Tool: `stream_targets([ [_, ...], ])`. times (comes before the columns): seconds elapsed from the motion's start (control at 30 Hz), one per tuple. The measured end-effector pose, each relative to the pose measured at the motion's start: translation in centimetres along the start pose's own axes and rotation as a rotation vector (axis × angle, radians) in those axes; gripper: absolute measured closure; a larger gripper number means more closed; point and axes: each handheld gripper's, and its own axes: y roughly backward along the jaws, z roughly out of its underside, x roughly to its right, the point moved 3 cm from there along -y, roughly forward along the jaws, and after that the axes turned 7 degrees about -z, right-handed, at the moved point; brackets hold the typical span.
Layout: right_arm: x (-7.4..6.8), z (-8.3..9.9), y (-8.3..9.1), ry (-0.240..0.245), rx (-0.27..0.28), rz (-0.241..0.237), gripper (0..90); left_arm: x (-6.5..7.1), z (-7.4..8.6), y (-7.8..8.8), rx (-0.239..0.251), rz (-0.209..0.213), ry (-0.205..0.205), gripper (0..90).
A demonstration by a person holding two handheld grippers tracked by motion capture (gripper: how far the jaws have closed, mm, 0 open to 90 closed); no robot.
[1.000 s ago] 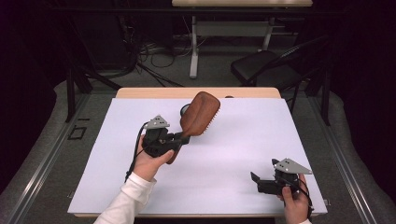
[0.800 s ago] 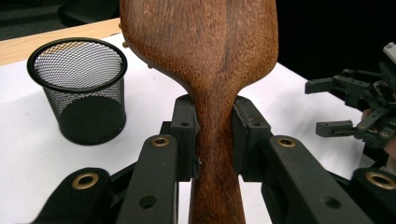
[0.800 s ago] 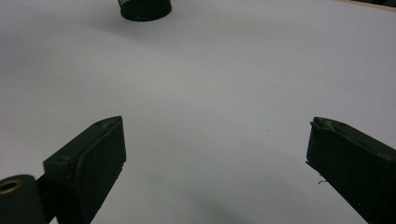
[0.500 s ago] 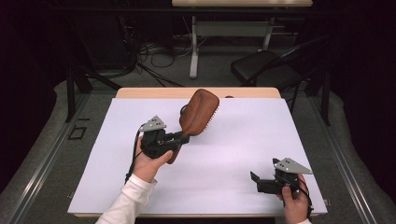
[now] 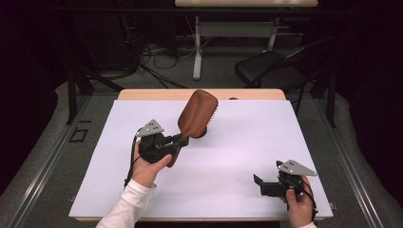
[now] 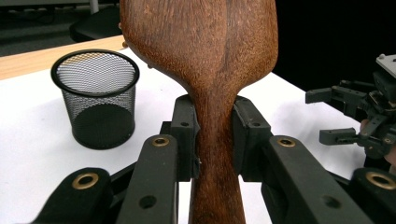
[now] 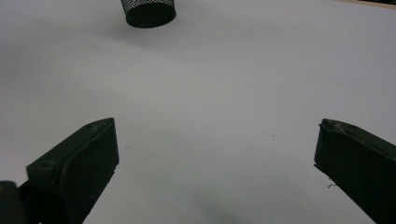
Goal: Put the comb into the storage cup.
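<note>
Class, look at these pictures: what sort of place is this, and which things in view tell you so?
Probably a lab or office workroom set up for recording: a white-covered table, loose cables on grey carpet, and a black chair with another desk behind it.

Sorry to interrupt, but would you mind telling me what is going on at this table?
A person holds a gripper in each hand. The left gripper is shut on the handle of a wooden hairbrush, raised near a black mesh cup. The right gripper, its jaws just opened wide, holds nothing above the white table.
</note>
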Motion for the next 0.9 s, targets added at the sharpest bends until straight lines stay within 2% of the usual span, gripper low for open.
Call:
stream_targets([
  [0.3,-0.4,-0.4,-0.4,-0.004,0.005,-0.031,0.0,0.0,0.1,0.2,0.017,0.005,0.001,73.0],
  [0.53,-1.0,-0.9,-0.6,-0.013,-0.011,-0.031,0.0,0.2,0.2,0.2,0.017,0.01,-0.002,73.0],
  [0.77,-1.1,-1.3,-0.9,-0.064,0.004,-0.062,0.0,0.4,0.3,0.0,0.021,0.015,-0.003,73.1],
  [0.9,-1.0,-1.3,-0.9,-0.085,-0.01,-0.076,1.6,0.4,0.4,-0.1,0.019,0.016,-0.001,73.0],
])
